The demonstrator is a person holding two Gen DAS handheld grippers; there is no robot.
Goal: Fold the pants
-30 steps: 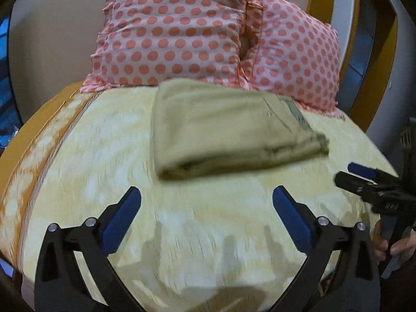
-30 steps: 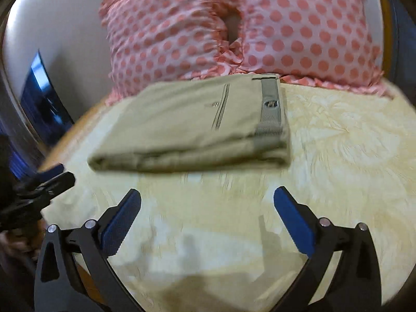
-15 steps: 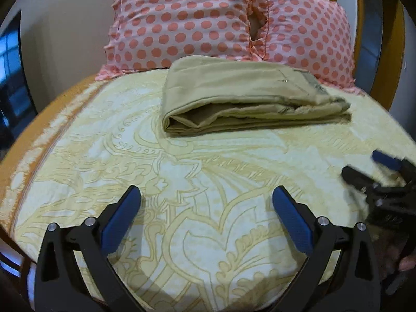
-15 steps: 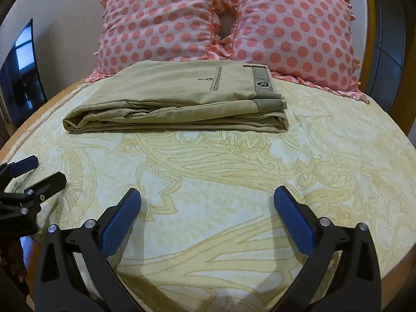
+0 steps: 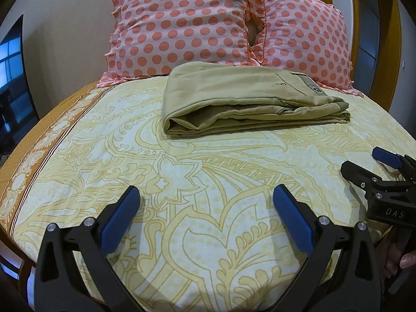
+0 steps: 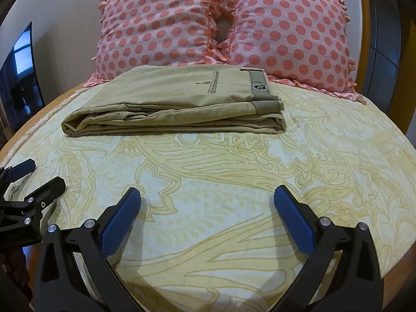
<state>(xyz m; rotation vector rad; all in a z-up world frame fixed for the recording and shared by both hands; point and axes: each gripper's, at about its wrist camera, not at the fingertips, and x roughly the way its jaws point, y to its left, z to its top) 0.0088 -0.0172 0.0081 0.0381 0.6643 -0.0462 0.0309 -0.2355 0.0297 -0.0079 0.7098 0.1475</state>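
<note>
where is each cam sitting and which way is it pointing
Left wrist: on the left gripper, low over the bed's near end, facing the pants and pillows; right gripper shows at right.
Right wrist: on the right gripper, same heading; left gripper shows at left.
Shared: pants, pillows, bed, both grippers open.

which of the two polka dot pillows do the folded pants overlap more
The left pillow: the khaki pants cover most of its bottom edge. The right pillow meets only the waistband end, and its ruffled lower corner stays exposed on the bedsheet.
</note>
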